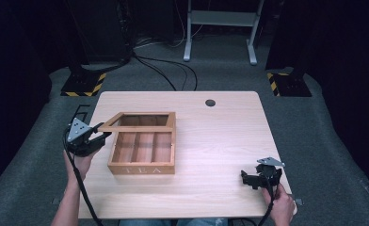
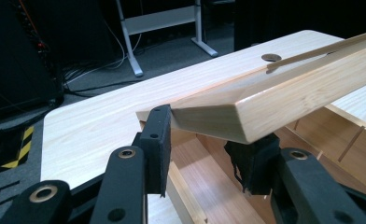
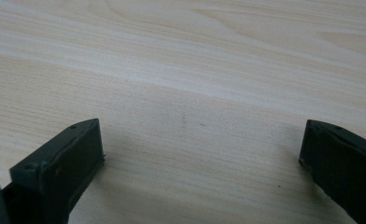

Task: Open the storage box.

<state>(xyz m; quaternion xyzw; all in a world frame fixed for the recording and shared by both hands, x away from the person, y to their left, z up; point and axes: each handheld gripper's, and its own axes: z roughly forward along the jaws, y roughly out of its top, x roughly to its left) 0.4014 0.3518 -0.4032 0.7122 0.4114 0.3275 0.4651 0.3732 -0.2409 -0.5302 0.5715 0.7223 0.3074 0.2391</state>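
On the left half of the desk [image 1: 220, 141], a wooden tea box [image 1: 142, 155] is sitting with its three compartments showing and "TEA" facing the person. Its framed lid [image 1: 138, 121] is tilting up from the hinge side at the back, with its free corner raised toward the left. That corner is being pinched by the left gripper [image 1: 99, 133]; in the left gripper view, the two black jaws are pressing on either side of the lid [image 2: 284, 88], one on top of the corner and one beneath it, which looks like a grip chosen to swing the lid on its hinge, though whether it is going up or down cannot be judged. The box is lying well clear of the desk edges, and the wide bare stretch to its right is leaving plenty of room for the lid or the box to move. Near the front right corner, the right gripper [image 1: 254, 179] is hovering low over the desk, well apart from the box; in the right gripper view its jaws are standing spread wide with nothing but bare wood [image 3: 186, 93] between them, apparently waiting.
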